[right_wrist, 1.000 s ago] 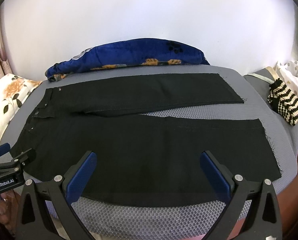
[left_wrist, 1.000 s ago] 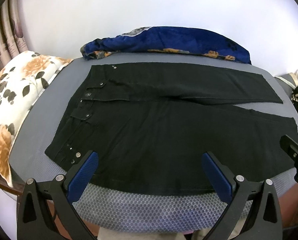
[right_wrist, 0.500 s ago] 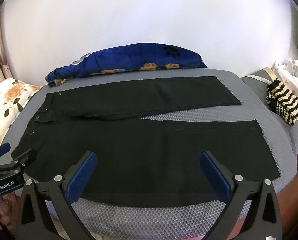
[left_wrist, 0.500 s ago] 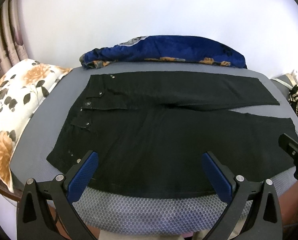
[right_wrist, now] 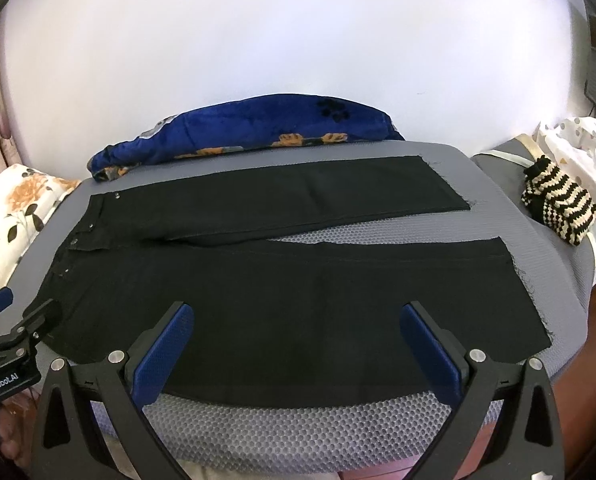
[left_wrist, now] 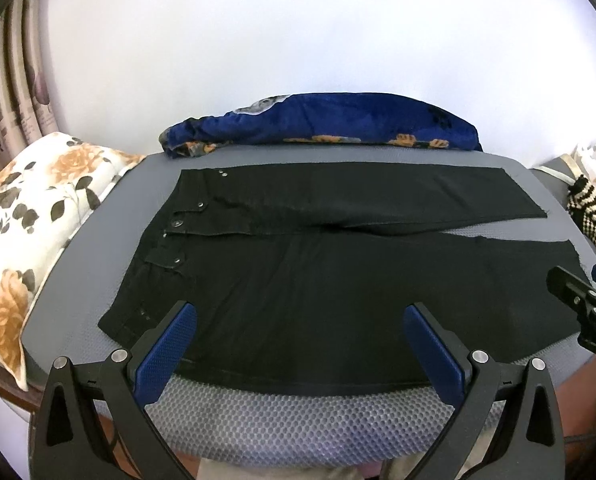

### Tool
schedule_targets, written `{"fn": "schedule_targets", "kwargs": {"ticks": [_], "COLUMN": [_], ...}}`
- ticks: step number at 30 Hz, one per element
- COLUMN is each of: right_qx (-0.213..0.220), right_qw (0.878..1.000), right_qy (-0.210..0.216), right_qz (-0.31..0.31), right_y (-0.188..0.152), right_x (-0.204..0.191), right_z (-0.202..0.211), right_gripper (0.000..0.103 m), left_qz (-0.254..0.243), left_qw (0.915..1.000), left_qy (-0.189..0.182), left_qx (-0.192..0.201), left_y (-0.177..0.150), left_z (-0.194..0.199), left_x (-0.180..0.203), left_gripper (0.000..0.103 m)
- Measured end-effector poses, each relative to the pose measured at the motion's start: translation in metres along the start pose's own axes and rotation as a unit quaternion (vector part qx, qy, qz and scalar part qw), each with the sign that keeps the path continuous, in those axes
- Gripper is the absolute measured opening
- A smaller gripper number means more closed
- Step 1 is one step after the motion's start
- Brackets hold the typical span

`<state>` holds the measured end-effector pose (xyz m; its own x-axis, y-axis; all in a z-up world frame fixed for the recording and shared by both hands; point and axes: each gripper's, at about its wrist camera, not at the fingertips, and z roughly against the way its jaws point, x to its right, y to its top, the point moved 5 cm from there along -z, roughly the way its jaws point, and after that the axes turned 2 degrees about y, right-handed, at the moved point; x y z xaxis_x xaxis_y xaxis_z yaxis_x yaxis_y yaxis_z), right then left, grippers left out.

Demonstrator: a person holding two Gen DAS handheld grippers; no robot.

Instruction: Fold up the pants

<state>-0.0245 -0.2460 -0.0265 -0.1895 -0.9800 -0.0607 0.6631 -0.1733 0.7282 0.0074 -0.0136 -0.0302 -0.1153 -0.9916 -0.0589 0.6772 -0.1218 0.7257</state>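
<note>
The black pants [left_wrist: 337,280] lie spread flat on the grey mesh-covered worktop [left_wrist: 298,428] — waistband to the left, both legs running off to the right with a sliver of mesh showing between them. The left claw [left_wrist: 299,332] and right claw [right_wrist: 298,332] both hover over the near edge, spread wide and gripping nothing (blue pads well apart). A blue floral blanket [right_wrist: 250,132] sits behind.
</note>
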Motion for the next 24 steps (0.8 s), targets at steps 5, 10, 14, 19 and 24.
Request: {"fn": "schedule_targets", "kwargs": {"ticks": [5, 10, 14, 19, 24], "right_qx": [0.003, 0.005, 0.005, 0.006, 0.003], "right_qw": [1.0, 1.0, 1.0, 1.0, 1.0], "right_qy": [0.001, 0.004, 0.005, 0.006, 0.006], "right_qz": [-0.003, -0.005, -0.006, -0.005, -0.007], "right_y": [-0.0001, -0.0009, -0.0013, -0.0017, -0.0013], "right_x": [0.0002, 0.0004, 0.0003, 0.0007, 0.001], "right_z": [0.0031, 0.0051, 0.0055, 0.0052, 0.004], "right_gripper": [0.103, 0.103, 0.103, 0.103, 0.103], "left_qz": [0.002, 0.002, 0.002, 0.002, 0.002], "left_qw": [1.0, 1.0, 1.0, 1.0, 1.0], "left_qy": [-0.002, 0.0, -0.001, 0.0, 0.0], "left_qx": [0.002, 0.004, 0.004, 0.003, 0.002], "left_y": [0.0, 0.0004, -0.0002, -0.0006, -0.0006], "left_z": [0.0036, 0.0062, 0.0067, 0.0075, 0.0073], "left_x": [-0.0005, -0.0008, -0.0006, -0.0004, -0.001], "left_gripper": [0.102, 0.102, 0.102, 0.102, 0.102]}}
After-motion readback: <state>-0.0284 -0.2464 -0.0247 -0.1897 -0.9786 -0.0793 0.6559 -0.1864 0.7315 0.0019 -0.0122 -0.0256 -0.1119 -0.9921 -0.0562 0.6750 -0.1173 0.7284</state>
